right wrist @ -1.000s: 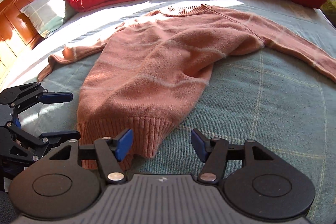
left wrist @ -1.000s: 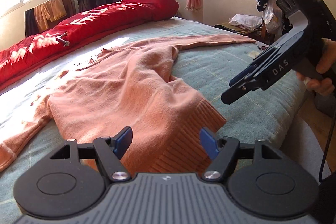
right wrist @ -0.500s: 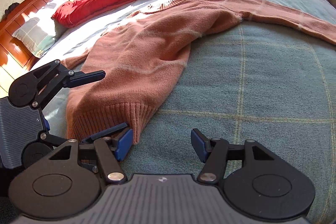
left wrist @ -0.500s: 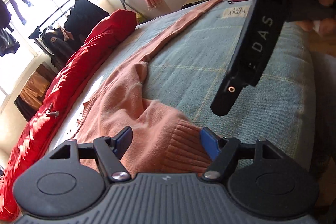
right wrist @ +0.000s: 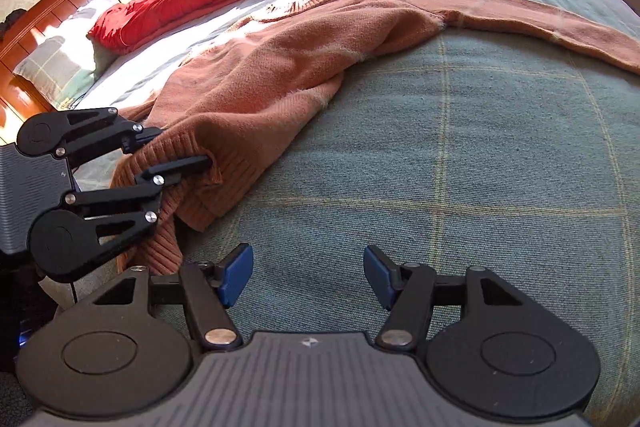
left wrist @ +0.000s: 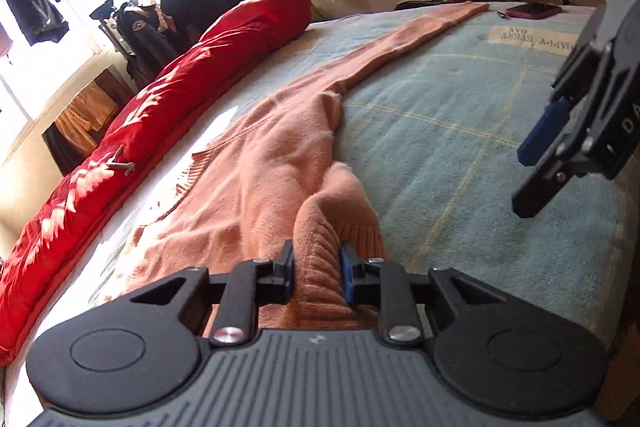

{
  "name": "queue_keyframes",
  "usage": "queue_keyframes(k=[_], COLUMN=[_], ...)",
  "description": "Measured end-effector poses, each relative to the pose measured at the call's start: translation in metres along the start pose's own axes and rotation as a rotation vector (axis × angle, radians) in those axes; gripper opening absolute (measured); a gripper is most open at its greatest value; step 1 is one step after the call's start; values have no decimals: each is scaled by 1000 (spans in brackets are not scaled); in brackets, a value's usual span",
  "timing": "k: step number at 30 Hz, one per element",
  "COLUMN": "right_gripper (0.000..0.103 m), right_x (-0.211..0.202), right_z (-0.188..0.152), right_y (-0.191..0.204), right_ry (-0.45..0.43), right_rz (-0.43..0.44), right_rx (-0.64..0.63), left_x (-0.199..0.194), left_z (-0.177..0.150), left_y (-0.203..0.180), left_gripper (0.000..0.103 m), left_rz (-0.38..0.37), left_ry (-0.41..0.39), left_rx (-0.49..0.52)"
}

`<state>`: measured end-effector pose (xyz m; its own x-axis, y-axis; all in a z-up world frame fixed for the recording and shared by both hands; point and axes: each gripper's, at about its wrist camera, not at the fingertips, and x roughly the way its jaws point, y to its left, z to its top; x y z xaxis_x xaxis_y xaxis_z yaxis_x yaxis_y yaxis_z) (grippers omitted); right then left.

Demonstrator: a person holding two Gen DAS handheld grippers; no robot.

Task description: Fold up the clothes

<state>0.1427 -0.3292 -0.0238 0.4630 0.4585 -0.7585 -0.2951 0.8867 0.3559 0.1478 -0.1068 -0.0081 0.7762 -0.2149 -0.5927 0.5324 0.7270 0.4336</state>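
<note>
A salmon-pink sweater (right wrist: 280,67) lies spread on the bed (right wrist: 460,167), which wears a blue-green plaid cover. In the right wrist view its body runs from the ribbed hem at 9 o'clock up to the neckline near 12, and one sleeve (right wrist: 560,31) stretches flat toward 3 o'clock.

The left hand-held gripper (left wrist: 316,263) is clamped on the ribbed hem (left wrist: 320,267): both fingers press into a raised fold of knit that bunches between them. The right wrist view shows the same grip from the side, the left hand-held gripper (right wrist: 176,151) entering at 9 o'clock with the hem corner pinched and slightly lifted off the cover, the loose rib draping beneath it.

The right hand-held gripper (right wrist: 308,275) has its jaws spread wide with nothing between the blue pads (right wrist: 236,273); only bare cover shows in the gap. From the left wrist view it hangs at 3 o'clock (left wrist: 540,163) above the cover, apart from the sweater, though how far above is hard to judge.

A rolled red quilt (left wrist: 160,99) lies along the far side of the bed, past the neckline. A dark red phone (left wrist: 534,11) sits on the bed near 1 o'clock, just beyond the sleeve's cuff.
</note>
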Motion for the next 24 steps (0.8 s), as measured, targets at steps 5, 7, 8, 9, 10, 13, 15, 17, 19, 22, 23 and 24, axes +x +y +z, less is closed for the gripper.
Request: queue_keyframes(k=[5, 7, 8, 9, 10, 13, 15, 17, 19, 22, 23, 24], right_gripper=[66, 66, 66, 66, 66, 65, 63, 60, 58, 56, 55, 54], right_x=[8, 12, 14, 16, 18, 27, 36, 49, 63, 84, 90, 95], right_z=[6, 10, 11, 13, 16, 24, 30, 37, 44, 53, 57, 62], right_y=[10, 14, 16, 18, 19, 20, 20, 19, 20, 25, 25, 26], right_ry=[6, 8, 9, 6, 2, -16, -18, -13, -13, -22, -38, -58], right_rz=[22, 32, 37, 46, 55, 96, 140, 184, 229, 277, 277, 271], right_rx=[-24, -32, -36, -37, -37, -25, -2, 36, 62, 88, 95, 102], left_x=[20, 35, 43, 49, 55, 61, 63, 65, 66, 64, 63, 60], left_z=[-29, -45, -54, -61, -65, -68, -68, -70, -72, -75, -75, -76], left_y=[71, 93, 103, 109, 111, 110, 110, 115, 119, 120, 120, 120], left_gripper=[25, 28, 28, 29, 31, 35, 38, 43, 46, 47, 47, 47], left_rz=[30, -19, -52, -77, -89, -93, -93, -101, -112, -118, -119, -120], left_ry=[82, 115, 130, 139, 141, 131, 125, 125, 123, 103, 97, 90], left_rx=[-234, -359, -424, -467, -486, -472, -457, -465, -474, -467, -468, -472])
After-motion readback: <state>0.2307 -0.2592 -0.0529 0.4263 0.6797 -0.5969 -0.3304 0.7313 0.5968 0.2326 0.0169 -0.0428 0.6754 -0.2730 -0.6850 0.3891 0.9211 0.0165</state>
